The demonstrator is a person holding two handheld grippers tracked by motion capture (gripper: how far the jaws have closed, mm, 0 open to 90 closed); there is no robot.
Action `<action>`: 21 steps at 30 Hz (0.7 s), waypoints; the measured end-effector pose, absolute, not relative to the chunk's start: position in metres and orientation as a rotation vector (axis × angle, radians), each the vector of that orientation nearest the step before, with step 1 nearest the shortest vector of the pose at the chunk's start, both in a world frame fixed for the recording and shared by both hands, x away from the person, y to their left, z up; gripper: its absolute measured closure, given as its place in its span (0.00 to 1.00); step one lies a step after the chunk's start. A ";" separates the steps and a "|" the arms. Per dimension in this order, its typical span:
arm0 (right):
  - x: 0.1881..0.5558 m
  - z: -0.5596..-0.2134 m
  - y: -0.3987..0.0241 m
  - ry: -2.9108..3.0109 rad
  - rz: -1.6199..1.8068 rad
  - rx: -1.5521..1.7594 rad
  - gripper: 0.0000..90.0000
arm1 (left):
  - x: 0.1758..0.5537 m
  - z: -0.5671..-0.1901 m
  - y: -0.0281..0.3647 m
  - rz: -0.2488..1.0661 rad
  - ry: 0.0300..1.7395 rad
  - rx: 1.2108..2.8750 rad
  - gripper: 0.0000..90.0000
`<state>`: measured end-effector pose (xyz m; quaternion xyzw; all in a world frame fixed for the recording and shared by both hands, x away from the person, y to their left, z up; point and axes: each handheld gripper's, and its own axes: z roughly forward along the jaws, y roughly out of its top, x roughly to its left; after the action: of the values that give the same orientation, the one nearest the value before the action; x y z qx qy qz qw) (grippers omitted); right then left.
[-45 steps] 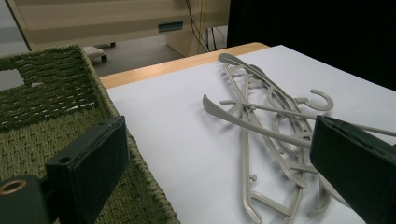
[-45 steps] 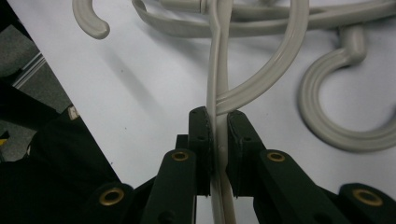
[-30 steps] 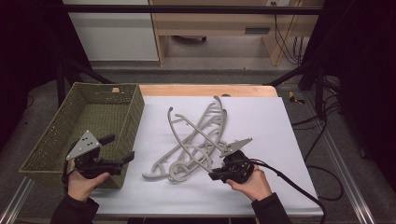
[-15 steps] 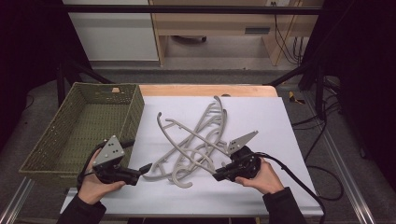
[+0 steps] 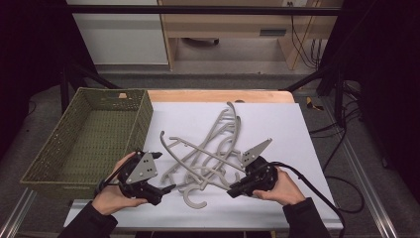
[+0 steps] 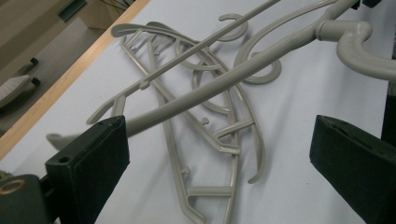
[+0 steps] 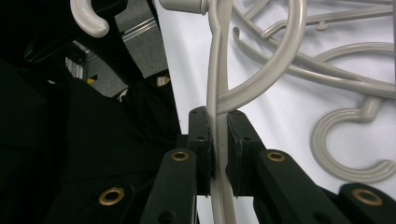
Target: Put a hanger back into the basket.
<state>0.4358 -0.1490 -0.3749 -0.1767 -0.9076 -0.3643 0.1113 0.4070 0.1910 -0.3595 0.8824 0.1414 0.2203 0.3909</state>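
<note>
Right claw [image 7: 219, 135] amid tangled hangers [image 5: 213, 148]

grey hangers [image 5: 208, 153] tangled, green basket [image 5: 94, 136] beside

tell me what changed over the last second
The left gripper came away from the basket toward the hanger pile, fingers open. The held hanger was dragged left and nearer. The right gripper stayed clamped on it; the basket kept still.
</note>
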 end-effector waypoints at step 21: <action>0.434 -0.381 -0.145 -2.633 -0.991 -0.422 0.91 | 0.397 -0.380 0.152 0.724 -0.100 2.428 0.46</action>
<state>0.4341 -0.1448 -0.3811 -0.1467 -0.9154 -0.3445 0.1478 0.3966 0.1516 -0.3803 0.9140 -0.0375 0.2724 0.2983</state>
